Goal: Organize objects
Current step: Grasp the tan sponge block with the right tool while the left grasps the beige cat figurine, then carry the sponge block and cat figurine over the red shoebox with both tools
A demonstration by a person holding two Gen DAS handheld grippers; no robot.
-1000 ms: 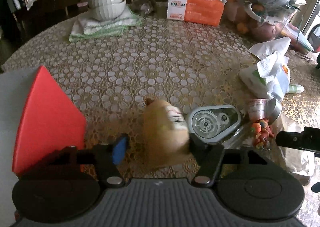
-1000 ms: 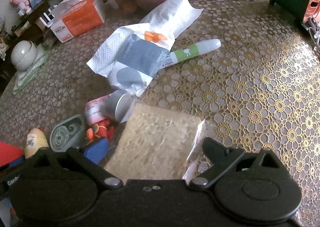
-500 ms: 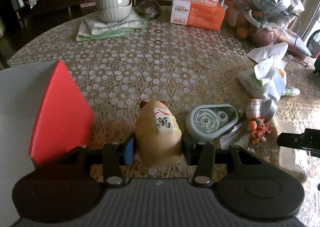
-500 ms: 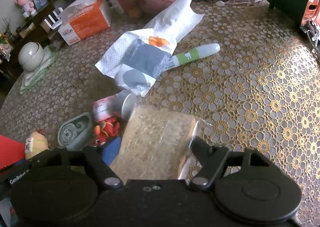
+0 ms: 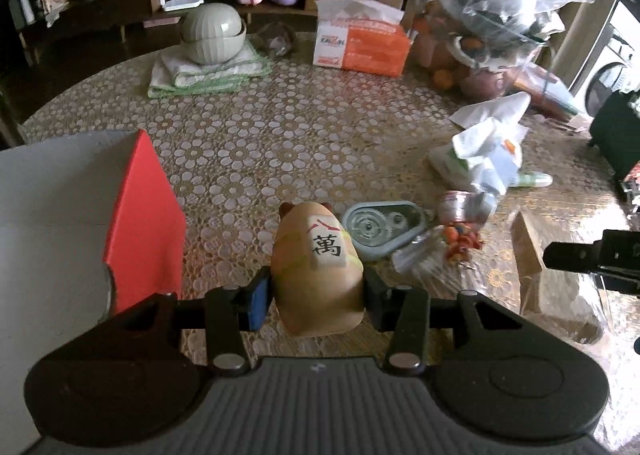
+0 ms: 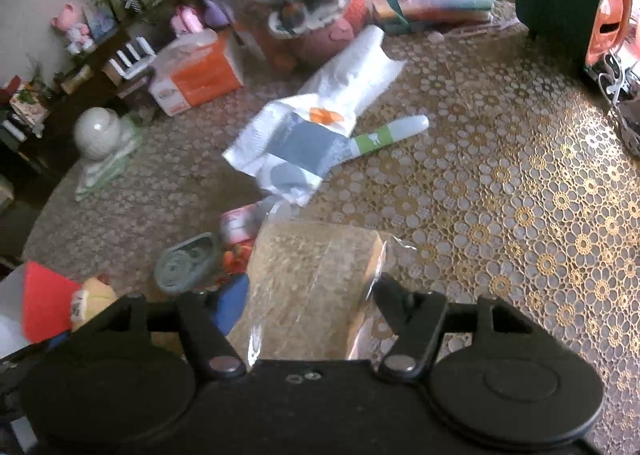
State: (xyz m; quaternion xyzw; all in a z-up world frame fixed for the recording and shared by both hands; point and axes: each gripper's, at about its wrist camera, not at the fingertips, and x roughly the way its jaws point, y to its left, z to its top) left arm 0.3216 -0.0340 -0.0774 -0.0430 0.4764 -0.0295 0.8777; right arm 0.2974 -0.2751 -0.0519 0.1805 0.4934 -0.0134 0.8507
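Left gripper (image 5: 316,291): clamped on the hamster figurine (image 5: 318,267), black fingers pressing both flanks, a blue pad on the left finger.
Hamster figurine: smooth, rounded, tan, glossy like ceramic or vinyl, with a white tile on its back bearing black characters; it sits upright between the fingers, just right of the box (image 5: 144,223).
Box: sharp-cornered cardboard, matte red side, pale grey top, at the table's left edge.
Right gripper (image 6: 308,307): closed around the bagged bread (image 6: 316,287), coarse brown slices inside crinkly clear plastic.
Tablecloth (image 5: 248,135): lace-like pattern of gold and white rings under a shiny film.
Tape dispenser (image 5: 380,227): grey-blue, teardrop-shaped, gear wheels visible, lying flat beside the figurine.
Tissue box (image 5: 360,43): orange and white card, far side of the table.
Bowls (image 5: 212,33): ribbed, pale, stacked mouth to mouth on folded green-edged cloths.
Change, left: a second ago the figurine was tilted and blurred with the fingers wider; now it is square and gripped.
Change, right: the bread is tipped up more and the view is blurrier.
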